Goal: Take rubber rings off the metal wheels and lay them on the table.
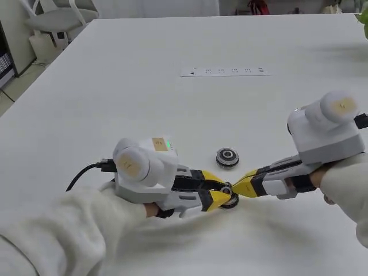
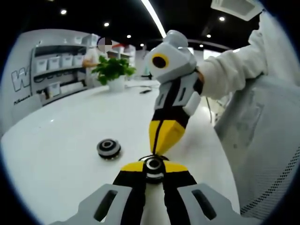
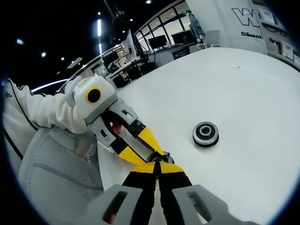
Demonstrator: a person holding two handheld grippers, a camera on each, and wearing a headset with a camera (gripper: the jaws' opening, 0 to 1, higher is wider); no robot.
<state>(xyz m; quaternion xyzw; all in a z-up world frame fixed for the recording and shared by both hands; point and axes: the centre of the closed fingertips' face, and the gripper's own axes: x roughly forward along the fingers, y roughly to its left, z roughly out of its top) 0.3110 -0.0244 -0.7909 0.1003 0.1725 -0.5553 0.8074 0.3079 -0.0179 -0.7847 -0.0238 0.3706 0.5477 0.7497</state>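
White surface (image 1: 144, 86), left gripper (image 1: 223, 192) clamping a wheel (image 2: 153, 164), right gripper (image 1: 237, 188) pressed together at its rim, second wheel (image 1: 227, 156) nearby.

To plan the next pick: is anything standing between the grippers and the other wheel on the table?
Nothing visible does. The other wheel lies alone on bare table, beyond the left gripper and right gripper.

A far wall (image 3: 255, 18) bore a large cut-off "W" with smaller "Diligen" beneath. Another wall (image 2: 18, 79) showed "W". The sticker (image 1: 159, 144) on the left hand-held gripper (image 1: 223, 193) was unreadable.
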